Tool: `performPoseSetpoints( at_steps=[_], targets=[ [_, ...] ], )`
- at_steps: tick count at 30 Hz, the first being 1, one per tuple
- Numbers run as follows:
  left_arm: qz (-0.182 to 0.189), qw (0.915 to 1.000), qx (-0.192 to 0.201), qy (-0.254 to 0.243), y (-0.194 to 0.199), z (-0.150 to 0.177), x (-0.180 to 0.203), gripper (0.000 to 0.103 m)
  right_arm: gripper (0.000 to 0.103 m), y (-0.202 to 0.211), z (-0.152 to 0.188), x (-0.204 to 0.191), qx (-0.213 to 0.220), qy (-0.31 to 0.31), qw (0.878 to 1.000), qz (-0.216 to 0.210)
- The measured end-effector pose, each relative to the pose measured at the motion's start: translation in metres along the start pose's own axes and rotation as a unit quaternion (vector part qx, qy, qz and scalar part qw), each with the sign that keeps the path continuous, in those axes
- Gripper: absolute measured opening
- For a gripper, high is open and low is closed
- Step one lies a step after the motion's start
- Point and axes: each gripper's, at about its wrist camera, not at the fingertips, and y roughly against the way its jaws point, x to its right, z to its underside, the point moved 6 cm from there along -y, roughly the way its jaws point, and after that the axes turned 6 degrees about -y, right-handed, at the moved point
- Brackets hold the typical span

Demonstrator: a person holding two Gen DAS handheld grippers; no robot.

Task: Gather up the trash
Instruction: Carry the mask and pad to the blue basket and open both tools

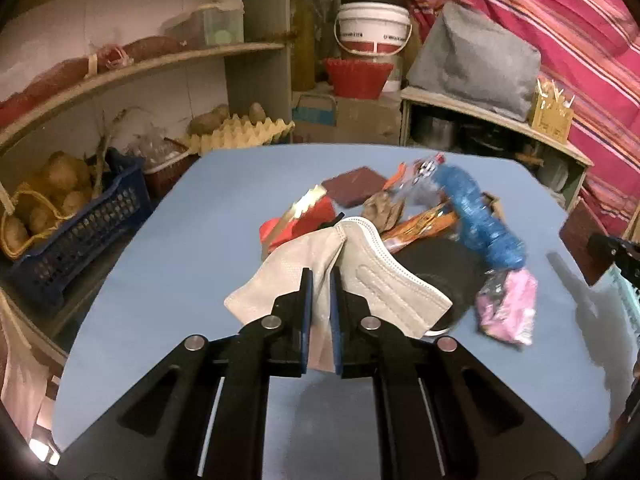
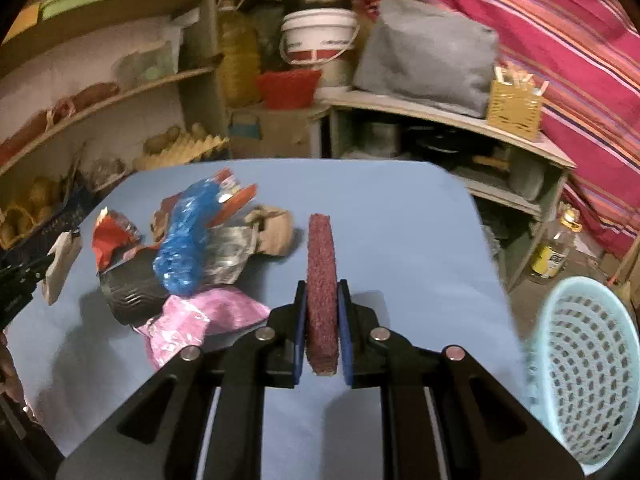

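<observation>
My left gripper (image 1: 320,276) is shut on a beige face mask (image 1: 376,276), which hangs folded over its fingers above the blue table (image 1: 180,240). My right gripper (image 2: 322,284) is shut on a maroon scouring pad (image 2: 320,248) held edge-on between the pads. A trash pile lies between them: a crumpled blue plastic bag (image 2: 186,240), a pink wrapper (image 2: 208,316), a red wrapper (image 1: 304,216), an orange wrapper (image 1: 420,226), a black ribbed cup (image 2: 128,284). Another maroon square pad (image 1: 354,186) lies at the pile's far side.
A light blue perforated basket (image 2: 588,380) stands off the table's right edge. Shelves with an egg tray (image 1: 240,130) and a dark blue crate (image 1: 80,232) of potatoes line the left. A low shelf (image 2: 460,120) and a striped pink cloth (image 2: 560,40) stand behind.
</observation>
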Motion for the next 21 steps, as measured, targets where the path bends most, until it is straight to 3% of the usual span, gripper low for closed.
performPoseSetpoints(
  at_steps=[4,9,13,18,21],
  targets=[
    [0.002,0.9995,0.029,-0.014,0.026,-0.017,0.026,0.007,0.015,0.03,-0.008,0.037,0.019,-0.015,1.0,0.016],
    [0.036,0.9978,0.053,-0.017,0.046,-0.037,0.073,0.007,0.015,0.069,-0.021,0.1,0.042,-0.027,0.997,0.058],
    [0.072,0.9949,0.062,-0.034,0.055,-0.05,0.133,0.007,0.015,0.099,-0.026,0.155,0.059,-0.048,0.993,0.087],
    [0.114,0.9889,0.074,-0.061,0.062,-0.06,0.21,0.007,0.015,0.12,-0.007,0.222,0.061,-0.08,0.987,0.127],
    [0.13,0.986,0.076,-0.072,0.063,-0.057,0.247,0.007,0.015,0.125,0.0,0.252,0.062,-0.104,0.984,0.127]
  ],
)
